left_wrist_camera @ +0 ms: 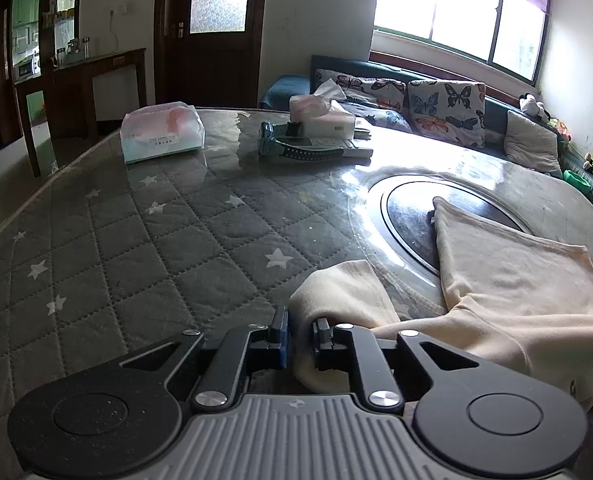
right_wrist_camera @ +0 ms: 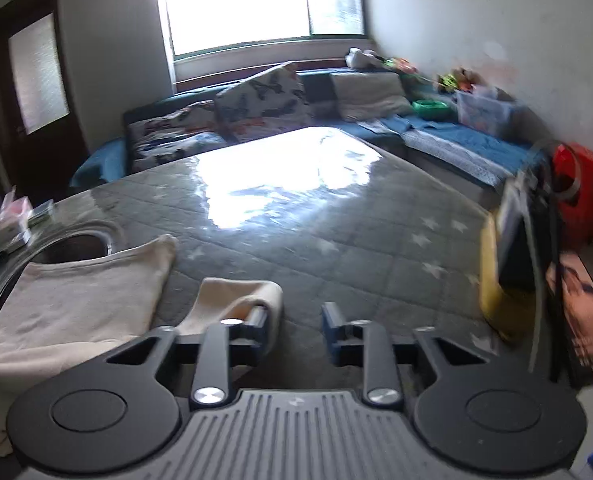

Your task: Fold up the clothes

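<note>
Cream shirt [left_wrist_camera: 516,276] lies spread on the quilted grey table [left_wrist_camera: 136,248], its top edge over the round dark inset [left_wrist_camera: 408,216]. Left gripper [left_wrist_camera: 300,336]: jaws nearly closed, pinching a folded sleeve [left_wrist_camera: 336,292] between the pads. Right gripper [right_wrist_camera: 294,326]: jaws parted, nothing between them; the other sleeve [right_wrist_camera: 240,296] drapes over its left finger only. Tissue packs [left_wrist_camera: 162,132] sit at the far edge, well apart.

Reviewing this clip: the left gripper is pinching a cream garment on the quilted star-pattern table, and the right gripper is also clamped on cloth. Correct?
Not quite. The right gripper is open with nothing between its fingers; the right wrist view shows the cream garment lying beside its left finger only. The left gripper does pinch the garment on the table.
</note>
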Demonstrator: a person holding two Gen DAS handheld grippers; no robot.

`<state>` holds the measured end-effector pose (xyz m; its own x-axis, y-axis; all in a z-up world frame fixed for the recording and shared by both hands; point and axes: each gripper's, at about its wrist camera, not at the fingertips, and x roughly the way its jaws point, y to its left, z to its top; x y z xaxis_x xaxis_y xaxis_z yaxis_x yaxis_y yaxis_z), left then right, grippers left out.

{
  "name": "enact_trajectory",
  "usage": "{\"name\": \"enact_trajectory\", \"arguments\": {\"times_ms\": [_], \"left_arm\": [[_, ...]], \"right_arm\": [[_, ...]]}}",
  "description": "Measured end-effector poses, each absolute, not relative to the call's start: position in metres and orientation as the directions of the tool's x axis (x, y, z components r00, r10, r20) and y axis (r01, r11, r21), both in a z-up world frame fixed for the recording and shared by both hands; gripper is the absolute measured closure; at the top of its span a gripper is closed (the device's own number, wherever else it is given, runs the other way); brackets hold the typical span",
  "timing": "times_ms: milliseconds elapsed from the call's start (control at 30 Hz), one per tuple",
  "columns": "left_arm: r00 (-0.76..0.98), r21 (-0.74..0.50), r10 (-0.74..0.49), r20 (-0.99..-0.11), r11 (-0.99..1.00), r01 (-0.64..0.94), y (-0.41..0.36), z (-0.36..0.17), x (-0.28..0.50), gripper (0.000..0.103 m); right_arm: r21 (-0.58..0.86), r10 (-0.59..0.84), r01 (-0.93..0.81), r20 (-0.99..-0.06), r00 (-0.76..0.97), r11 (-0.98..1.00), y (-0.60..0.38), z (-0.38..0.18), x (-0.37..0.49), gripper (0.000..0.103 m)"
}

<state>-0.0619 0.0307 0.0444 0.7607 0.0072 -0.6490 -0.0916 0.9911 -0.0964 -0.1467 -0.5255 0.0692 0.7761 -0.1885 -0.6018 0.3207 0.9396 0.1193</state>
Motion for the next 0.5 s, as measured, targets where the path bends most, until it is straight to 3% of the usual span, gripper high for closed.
{"name": "enact_trajectory", "arguments": {"times_ms": [133, 367, 500], "left_arm": [[0.770, -0.077, 0.024, -0.637, 0.992, -0.095, 0.033, 0.050, -0.067, 0.080], [0.804, -0.019, 0.069, -0.591, 0.995, -0.099, 0.035, 0.063, -0.079, 0.064], [0.795, -0.041, 0.087, -0.600, 0.989, -0.140, 0.047, 0.063, -0.076, 0.063]], "right_arm": [[0.120, -0.203, 0.334, -0.591, 0.781, 0.935, -0.529, 0.071, -0.148, 0.060], [0.118, -0.212, 0.331, -0.564, 0.798, 0.936, -0.528, 0.084, -0.146, 0.058], [0.100, -0.244, 0.369, -0.588, 0.771, 0.924, -0.531, 0.077, -0.148, 0.056]]}}
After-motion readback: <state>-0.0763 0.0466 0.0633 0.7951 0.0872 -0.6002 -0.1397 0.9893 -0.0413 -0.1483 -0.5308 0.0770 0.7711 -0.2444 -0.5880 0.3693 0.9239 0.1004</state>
